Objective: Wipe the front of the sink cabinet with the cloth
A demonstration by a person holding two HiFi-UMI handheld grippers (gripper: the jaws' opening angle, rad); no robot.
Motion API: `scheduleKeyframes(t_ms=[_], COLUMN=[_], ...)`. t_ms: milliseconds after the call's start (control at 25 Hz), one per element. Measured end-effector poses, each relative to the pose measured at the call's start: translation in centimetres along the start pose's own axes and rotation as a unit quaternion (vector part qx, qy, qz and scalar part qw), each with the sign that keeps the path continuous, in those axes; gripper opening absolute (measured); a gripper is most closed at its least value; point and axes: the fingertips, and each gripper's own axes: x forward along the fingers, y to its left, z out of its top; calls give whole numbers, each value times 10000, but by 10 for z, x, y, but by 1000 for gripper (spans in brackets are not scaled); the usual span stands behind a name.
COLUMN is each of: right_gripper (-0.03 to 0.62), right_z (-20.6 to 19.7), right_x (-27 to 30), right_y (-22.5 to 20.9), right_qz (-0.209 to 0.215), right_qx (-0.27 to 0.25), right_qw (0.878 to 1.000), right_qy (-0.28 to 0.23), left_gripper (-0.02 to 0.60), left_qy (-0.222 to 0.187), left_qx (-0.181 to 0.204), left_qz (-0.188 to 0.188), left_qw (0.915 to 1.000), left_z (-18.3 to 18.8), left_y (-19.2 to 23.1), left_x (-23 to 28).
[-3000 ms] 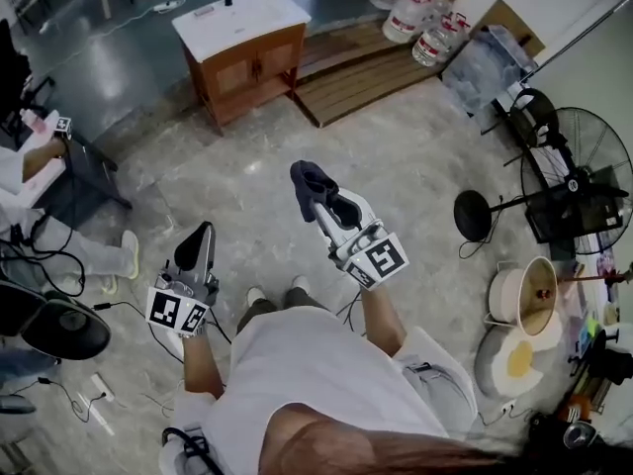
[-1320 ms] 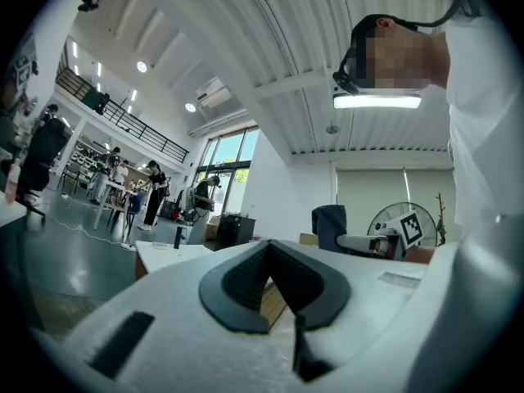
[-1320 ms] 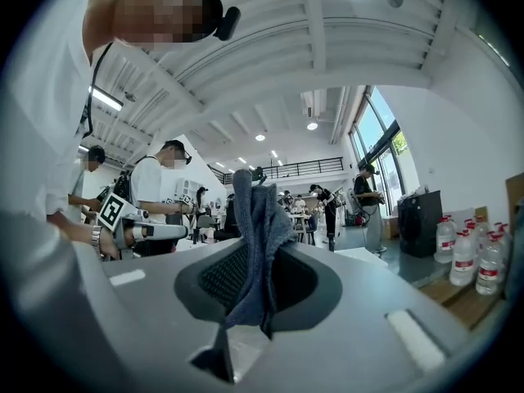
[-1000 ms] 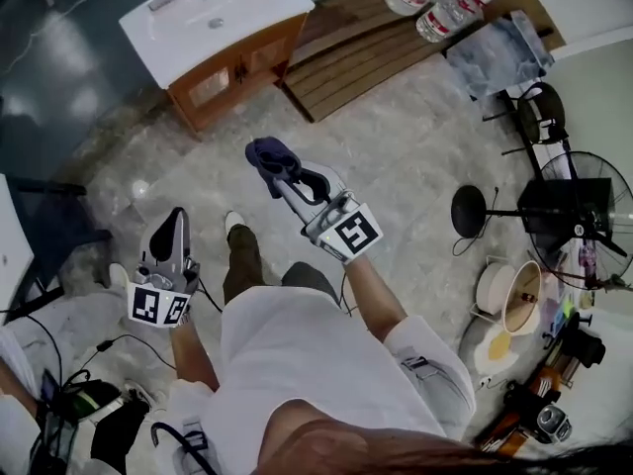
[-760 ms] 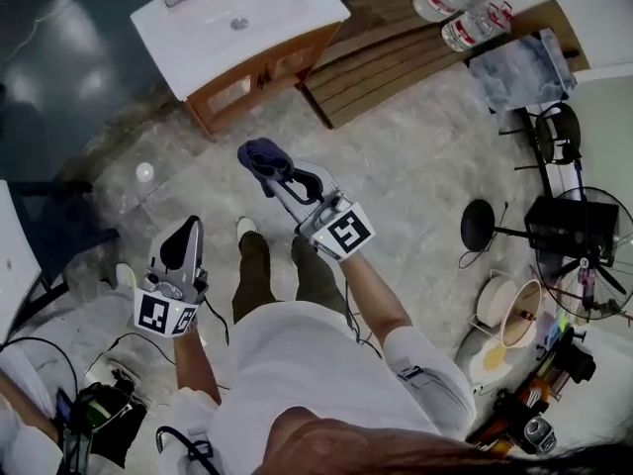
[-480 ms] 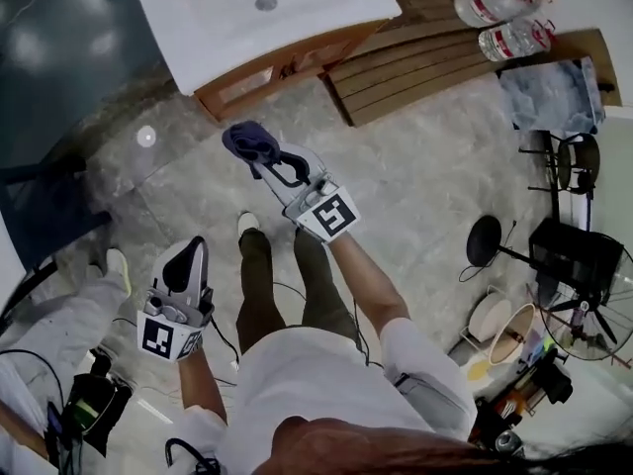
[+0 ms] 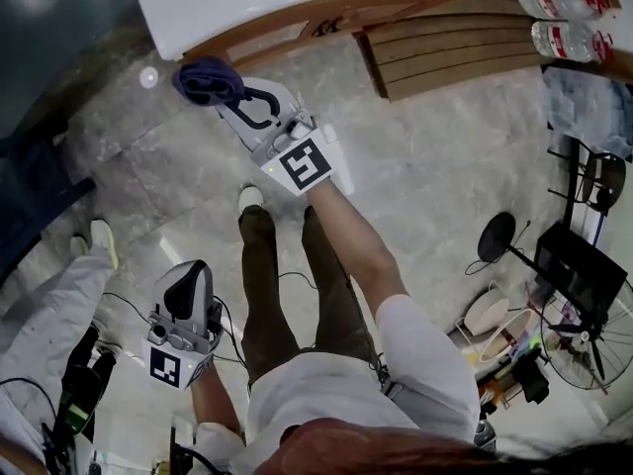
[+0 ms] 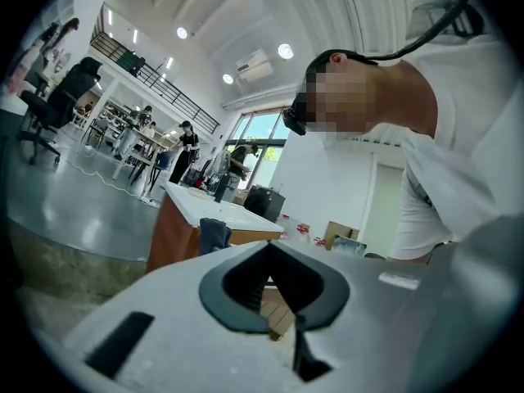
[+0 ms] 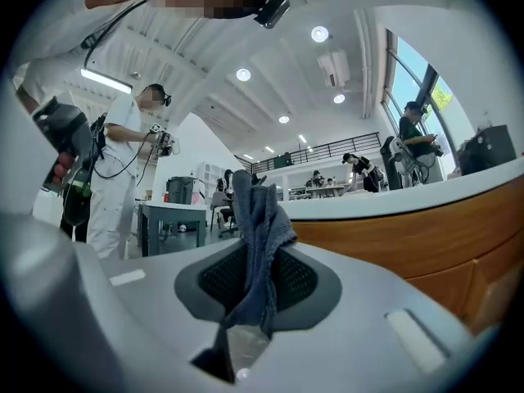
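My right gripper [image 7: 226, 95] is pinching the dark blue cloth [image 7: 205, 77]. In the right gripper view the jaws are pressed onto a fold of it, with a bunched wad standing up past the tips and a tail hanging down behind the pads. The sink cabinet [image 7: 297, 23] is just ahead of those tips and a little to their right. Its brown wooden front fills the right side of the right gripper view under the white top edge. I judge the wad is close to the wood but not yet on it, though the head view is too steep for me to be sure of the gap.

My left gripper [image 7: 188, 273] hangs low beside my leg, well behind the right one, with its jaws together on nothing.

To wipe well, I should turn the right gripper so the loose wad meets the panel first, not the hard jaw tips. Then I should press lightly enough that the cloth flattens without pulling out of the pinch. Long overlapping passes across the doors, starting under the top edge and working down, should cover the front.
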Motion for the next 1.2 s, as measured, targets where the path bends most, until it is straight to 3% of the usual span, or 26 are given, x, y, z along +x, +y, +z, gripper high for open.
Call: scheduleKeyframes(t_ms=[320,680,1200], right_gripper=[87,89,89], right_z=[-37,-37,-50], right_x=[36,35,-68], right_y=[-23,-31,-184], right_qz=[-373,-579,-1828], right_qx=[-144,-445,-344], right_qw=[9992,9973,9823], right_qy=[5,-102,220], left_gripper=[-2,-3,-2], left_qy=[42,-64,27], left_qx=[-22,10,-12], left_qz=[144,274,73], left_qw=[9999,9996,10000], left_z=[-35,-39,-59], left_y=[22,20,-3], left_x=[-8,-3,40])
